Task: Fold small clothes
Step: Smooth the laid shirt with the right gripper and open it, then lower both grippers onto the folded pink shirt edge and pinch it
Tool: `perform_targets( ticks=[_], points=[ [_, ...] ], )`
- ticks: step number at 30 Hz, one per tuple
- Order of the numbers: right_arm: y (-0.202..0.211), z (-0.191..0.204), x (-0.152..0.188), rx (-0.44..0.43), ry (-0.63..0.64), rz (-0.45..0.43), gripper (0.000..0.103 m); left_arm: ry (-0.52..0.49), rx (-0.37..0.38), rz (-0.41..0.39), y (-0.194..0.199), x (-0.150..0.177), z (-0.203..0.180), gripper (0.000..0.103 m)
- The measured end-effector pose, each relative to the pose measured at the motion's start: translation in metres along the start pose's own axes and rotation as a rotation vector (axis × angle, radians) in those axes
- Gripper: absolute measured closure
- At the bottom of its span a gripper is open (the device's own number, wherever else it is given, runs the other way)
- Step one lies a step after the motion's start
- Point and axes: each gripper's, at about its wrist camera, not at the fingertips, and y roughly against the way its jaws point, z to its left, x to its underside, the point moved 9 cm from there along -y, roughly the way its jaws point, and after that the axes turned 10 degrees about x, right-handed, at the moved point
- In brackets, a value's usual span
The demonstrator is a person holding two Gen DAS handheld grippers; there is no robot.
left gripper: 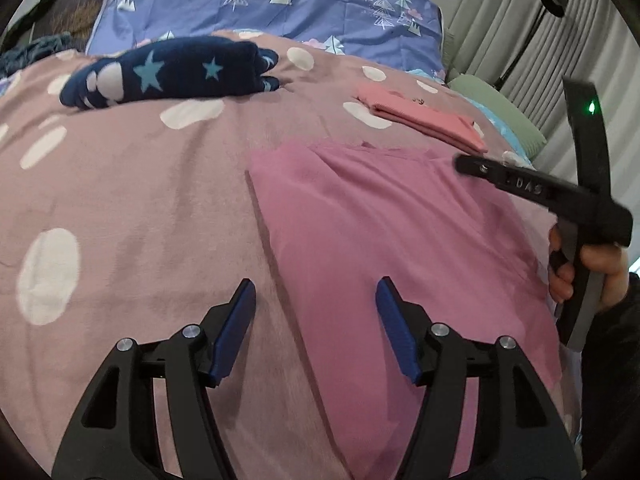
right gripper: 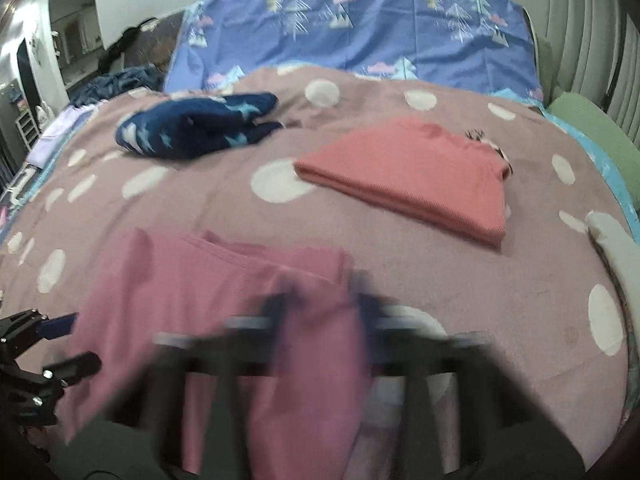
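A pink garment (left gripper: 400,240) (right gripper: 200,288) lies flat and partly folded on the dotted mauve blanket (left gripper: 140,200). My left gripper (left gripper: 316,292) hovers open over the garment's left edge, with one blue pad over the blanket, the other over the cloth and nothing between them. In the right wrist view it shows at the lower left (right gripper: 78,344). My right gripper (right gripper: 322,312) is heavily blurred. Its dark fingers look apart, with pink cloth showing in the gap below. Seen side-on, the right gripper (left gripper: 460,164) sits above the garment's far right corner, held by a hand (left gripper: 600,272).
A folded coral garment (left gripper: 424,120) (right gripper: 408,184) lies beyond the pink one. A crumpled navy star-print garment (left gripper: 172,72) (right gripper: 196,128) sits at the far left. Behind are a blue tree-print pillow (left gripper: 280,4), a green cushion (left gripper: 500,104), curtains and a black lamp (left gripper: 554,0).
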Motion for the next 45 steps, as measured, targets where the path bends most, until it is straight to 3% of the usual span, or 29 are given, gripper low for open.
perform_targets(
  ticks=[4,7,11,12,13,14,15,17,19,21,24,25,31,38,45],
  points=[
    [-0.031,-0.065,0.017,0.089,-0.247,0.071,0.103,-0.025,0.01,-0.025,-0.004,0.005,0.002,0.034],
    [-0.022,-0.074,0.018,-0.048,-0.323,0.049,0.103,-0.024,0.016,-0.026,-0.004,0.005,0.003,0.034],
    [0.015,-0.068,0.014,-0.132,-0.316,-0.016,0.097,-0.029,0.011,-0.027,-0.005,0.005,0.003,0.034],
    [0.024,-0.062,0.013,-0.151,-0.295,-0.026,0.084,-0.03,0.011,-0.028,-0.004,0.005,0.003,0.034],
    [0.03,-0.051,0.013,-0.158,-0.246,-0.025,0.05,-0.029,0.011,-0.028,-0.005,0.005,0.003,0.033],
    [0.032,-0.038,0.015,-0.151,-0.19,-0.015,0.038,-0.029,0.012,-0.027,-0.005,0.005,0.003,0.033],
    [0.031,-0.03,0.017,-0.148,-0.155,-0.006,0.038,-0.03,0.012,-0.027,-0.005,0.005,0.003,0.032],
    [0.013,-0.009,0.029,-0.128,-0.084,0.059,0.075,-0.027,0.021,-0.027,-0.004,0.005,0.003,0.032],
    [-0.008,-0.01,0.039,-0.121,-0.128,0.098,0.078,-0.022,0.029,-0.028,-0.004,0.005,0.004,0.031],
    [-0.01,-0.024,0.038,-0.21,-0.26,0.112,0.081,-0.027,0.023,-0.029,-0.004,0.006,0.003,0.031],
    [-0.001,-0.04,0.039,-0.242,-0.36,0.101,0.079,-0.031,0.015,-0.031,-0.003,0.006,0.002,0.031],
    [0.005,-0.042,0.041,-0.242,-0.357,0.099,0.072,-0.029,0.018,-0.031,-0.003,0.006,0.003,0.031],
    [0.042,-0.04,0.062,-0.341,-0.322,0.109,0.055,-0.024,0.024,-0.032,-0.002,0.006,0.004,0.031],
    [0.06,-0.022,0.098,-0.448,-0.286,0.18,0.05,-0.016,0.033,-0.033,-0.002,0.006,0.004,0.03],
    [0.051,-0.013,0.089,-0.509,-0.253,0.169,0.052,-0.015,0.043,-0.028,-0.004,0.006,0.004,0.027]
  ],
)
